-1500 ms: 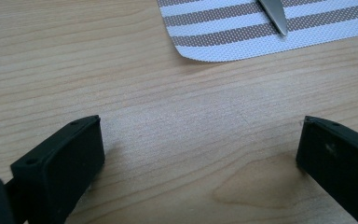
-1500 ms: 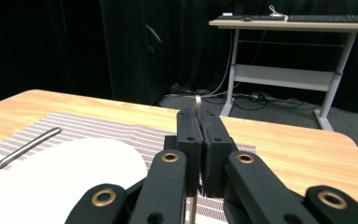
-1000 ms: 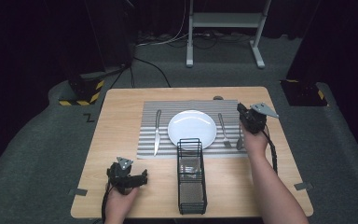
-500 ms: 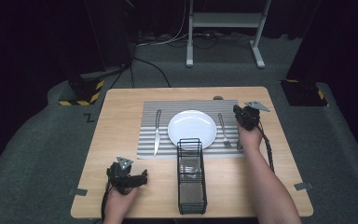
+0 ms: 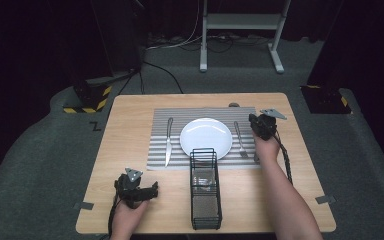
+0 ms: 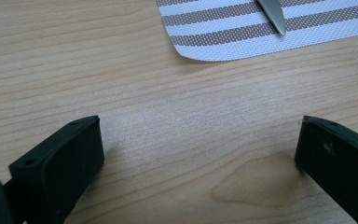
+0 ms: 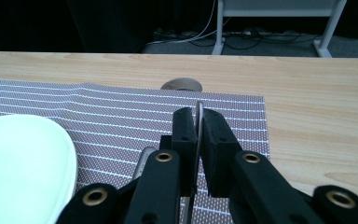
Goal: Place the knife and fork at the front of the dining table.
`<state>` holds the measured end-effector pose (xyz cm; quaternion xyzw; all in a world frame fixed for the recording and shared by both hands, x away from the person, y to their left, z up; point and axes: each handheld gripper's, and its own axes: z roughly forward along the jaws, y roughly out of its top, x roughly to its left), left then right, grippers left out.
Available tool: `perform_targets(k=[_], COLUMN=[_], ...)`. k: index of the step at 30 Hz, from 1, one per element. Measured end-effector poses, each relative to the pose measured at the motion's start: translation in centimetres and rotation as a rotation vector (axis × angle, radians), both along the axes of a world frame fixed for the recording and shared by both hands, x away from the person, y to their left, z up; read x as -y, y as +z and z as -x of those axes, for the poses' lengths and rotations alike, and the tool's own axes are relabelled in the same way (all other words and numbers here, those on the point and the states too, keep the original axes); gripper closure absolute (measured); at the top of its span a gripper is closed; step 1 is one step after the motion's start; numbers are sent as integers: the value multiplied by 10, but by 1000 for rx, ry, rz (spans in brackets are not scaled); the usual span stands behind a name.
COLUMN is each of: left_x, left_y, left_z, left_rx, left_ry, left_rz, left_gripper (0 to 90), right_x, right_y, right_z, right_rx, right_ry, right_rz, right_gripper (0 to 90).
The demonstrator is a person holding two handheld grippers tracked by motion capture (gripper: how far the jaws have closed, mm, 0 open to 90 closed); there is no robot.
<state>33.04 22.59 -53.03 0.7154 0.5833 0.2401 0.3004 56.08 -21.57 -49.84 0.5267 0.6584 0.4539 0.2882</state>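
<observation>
right gripper (image 7: 196,140) fingers clenched on thin metal utensil (image 7: 198,116); left gripper (image 6: 196,158) fingers released.
utensil likely stiff, light, slippery: grip the flat handle.

The high view looks forward and down on the whole table (image 5: 130,125) from its near side. The left gripper view sits close over bare wood, facing the striped mat (image 6: 261,28). The right gripper view looks low across that mat (image 7: 121,121) toward the far edge.
</observation>
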Motion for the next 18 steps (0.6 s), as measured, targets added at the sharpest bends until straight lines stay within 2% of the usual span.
perform_targets(k=[2, 4, 10, 14, 16, 18], left_x=[0, 0, 0, 0, 0, 0], left_y=[0, 0, 0, 0, 0, 0], left_z=[0, 0, 0, 0, 0, 0], left_rx=[0, 0, 0, 0, 0, 0], left_ry=[0, -1, -1, -1, -1, -2], left_rz=[-1, -1, -1, -1, -1, -1], left_gripper=[5, 4, 4, 4, 4, 4], right_x=[1, 2, 5, 6, 7, 7], right_y=[0, 1, 2, 7, 11, 14], right_z=[2, 5, 11, 18, 25, 37], right_rx=[-3, -8, -4, 12, 17, 27], right_ry=[-10, -11, -6, -3, 4, 15], right_rz=[2, -2, 15, 32, 33, 56], right_gripper=[757, 731, 725, 719, 716, 711])
